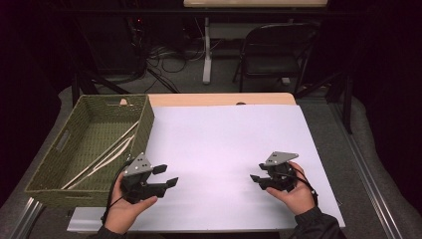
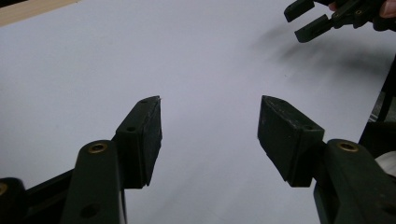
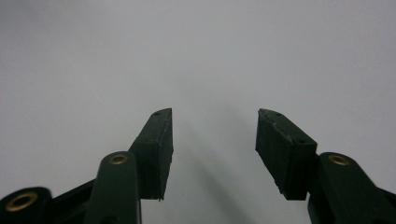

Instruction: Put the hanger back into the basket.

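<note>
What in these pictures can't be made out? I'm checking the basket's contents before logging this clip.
- Sticks in the green basket, high view: pale thin strips, too small and dim to count or identify; the near wall hides their lower ends.
- Left gripper, high view: the hand covers its body.
- Right gripper, left gripper view: cut off by the top edge.
- Far floor, high view: too dark to read.

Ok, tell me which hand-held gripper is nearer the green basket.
The left hand-held gripper. It sits right beside the green woven basket holding the pale sticks, while the right hand-held gripper is across the white sheet.
</note>
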Demonstrator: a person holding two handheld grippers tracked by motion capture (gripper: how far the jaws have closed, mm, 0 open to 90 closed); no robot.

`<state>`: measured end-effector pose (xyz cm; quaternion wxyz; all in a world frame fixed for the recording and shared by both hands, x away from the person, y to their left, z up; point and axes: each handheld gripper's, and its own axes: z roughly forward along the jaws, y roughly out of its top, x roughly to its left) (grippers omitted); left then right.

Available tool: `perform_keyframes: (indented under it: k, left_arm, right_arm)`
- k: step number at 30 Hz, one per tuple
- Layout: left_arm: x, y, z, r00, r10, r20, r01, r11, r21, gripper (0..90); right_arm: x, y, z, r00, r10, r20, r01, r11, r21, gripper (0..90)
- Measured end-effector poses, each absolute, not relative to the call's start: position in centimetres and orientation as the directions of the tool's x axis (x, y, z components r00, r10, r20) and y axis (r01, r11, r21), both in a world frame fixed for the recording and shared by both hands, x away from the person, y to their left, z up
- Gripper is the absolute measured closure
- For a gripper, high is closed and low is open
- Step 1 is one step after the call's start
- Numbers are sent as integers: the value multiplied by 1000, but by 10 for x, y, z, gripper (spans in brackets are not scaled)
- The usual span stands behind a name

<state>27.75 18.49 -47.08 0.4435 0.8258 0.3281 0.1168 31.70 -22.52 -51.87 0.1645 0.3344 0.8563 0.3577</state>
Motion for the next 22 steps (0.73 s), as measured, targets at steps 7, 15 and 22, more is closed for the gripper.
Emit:
perform_keyframes:
  k: [7,15,22]
  left_arm:
    - [273,179,-499,766,634,-107,433,-386,814,401]
    - [273,174,-520,775,623,-107,434,-402,806,379]
    - [278,180,-537,753,647,-119,467,-398,790,351]
  right_arm:
    - [317,-224,-522,-721,691,-50,454,526,720,460]
    - [316,-225,-528,-708,703,-61,452,518,727,457]
    - [314,-230,-530,-677,732,-75,445,488,751,436]
